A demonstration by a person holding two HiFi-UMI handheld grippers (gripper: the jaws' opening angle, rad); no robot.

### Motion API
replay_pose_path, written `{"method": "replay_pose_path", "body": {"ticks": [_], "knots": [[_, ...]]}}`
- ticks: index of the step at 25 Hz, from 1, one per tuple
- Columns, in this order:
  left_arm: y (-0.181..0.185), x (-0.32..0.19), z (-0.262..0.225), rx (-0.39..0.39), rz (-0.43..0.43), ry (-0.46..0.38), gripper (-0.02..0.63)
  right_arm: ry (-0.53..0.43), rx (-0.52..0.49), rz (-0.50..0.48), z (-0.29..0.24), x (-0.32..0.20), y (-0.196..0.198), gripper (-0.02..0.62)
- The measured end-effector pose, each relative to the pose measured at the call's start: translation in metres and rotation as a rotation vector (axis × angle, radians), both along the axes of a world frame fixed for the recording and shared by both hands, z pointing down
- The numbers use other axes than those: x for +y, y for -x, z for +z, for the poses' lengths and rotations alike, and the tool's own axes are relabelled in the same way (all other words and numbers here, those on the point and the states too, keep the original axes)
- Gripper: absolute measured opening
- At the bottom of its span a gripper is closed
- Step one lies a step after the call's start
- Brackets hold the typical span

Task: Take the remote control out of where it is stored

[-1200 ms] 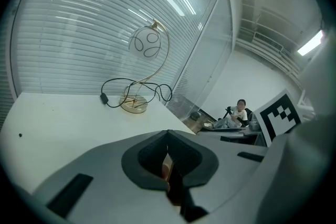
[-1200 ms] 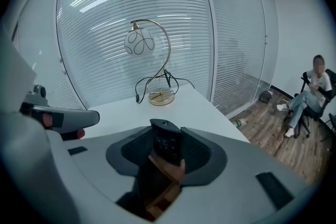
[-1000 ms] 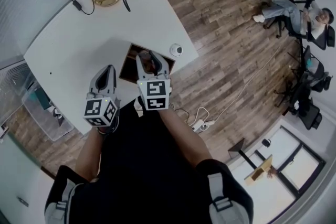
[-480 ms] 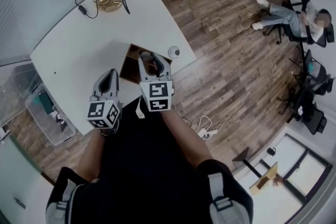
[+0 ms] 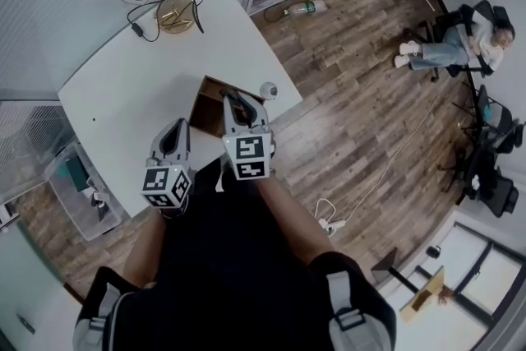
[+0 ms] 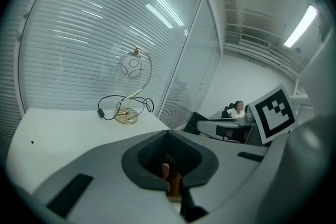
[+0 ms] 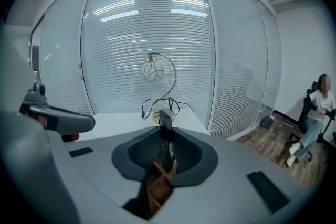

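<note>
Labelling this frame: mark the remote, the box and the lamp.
remote [image 7: 166, 136], right gripper view, middle of its dark body.
box [image 5: 200, 101], head view, its left wall.
lamp [image 5: 176, 13], head view, its gold base.

I log a black remote control and brown wooden drawer compartments. White table, gold lamp with black cord. I mark the floor as streaky brown planks and the blinds as pale grey with fine horizontal stripes.
</note>
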State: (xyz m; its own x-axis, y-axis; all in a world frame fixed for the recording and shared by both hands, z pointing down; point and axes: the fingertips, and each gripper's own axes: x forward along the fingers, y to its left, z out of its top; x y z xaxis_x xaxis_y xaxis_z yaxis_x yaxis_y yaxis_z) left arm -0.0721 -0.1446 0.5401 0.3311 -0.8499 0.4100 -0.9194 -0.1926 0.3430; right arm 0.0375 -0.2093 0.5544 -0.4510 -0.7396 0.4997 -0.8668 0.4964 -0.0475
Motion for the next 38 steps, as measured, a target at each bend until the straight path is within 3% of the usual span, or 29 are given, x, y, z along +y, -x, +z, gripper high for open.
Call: {"method": "replay_pose_path", "body": {"ticks": [10, 24, 38], "knots": [[0.001, 0.019, -0.018, -0.019, -0.032, -0.041, 0.008, -0.026, -0.038, 0.012, -0.014, 0.015, -0.017, 0.064], [-0.029, 0.069, -0.060, -0.056, -0.058, -0.123, 0.008, -0.136, -0.107, -0.017, -0.062, 0.059, -0.045, 0.063], [-0.042, 0.103, -0.089, -0.067, -0.020, -0.194, 0.008, -0.184, -0.126, -0.012, -0.087, 0.107, -0.053, 0.063]]}}
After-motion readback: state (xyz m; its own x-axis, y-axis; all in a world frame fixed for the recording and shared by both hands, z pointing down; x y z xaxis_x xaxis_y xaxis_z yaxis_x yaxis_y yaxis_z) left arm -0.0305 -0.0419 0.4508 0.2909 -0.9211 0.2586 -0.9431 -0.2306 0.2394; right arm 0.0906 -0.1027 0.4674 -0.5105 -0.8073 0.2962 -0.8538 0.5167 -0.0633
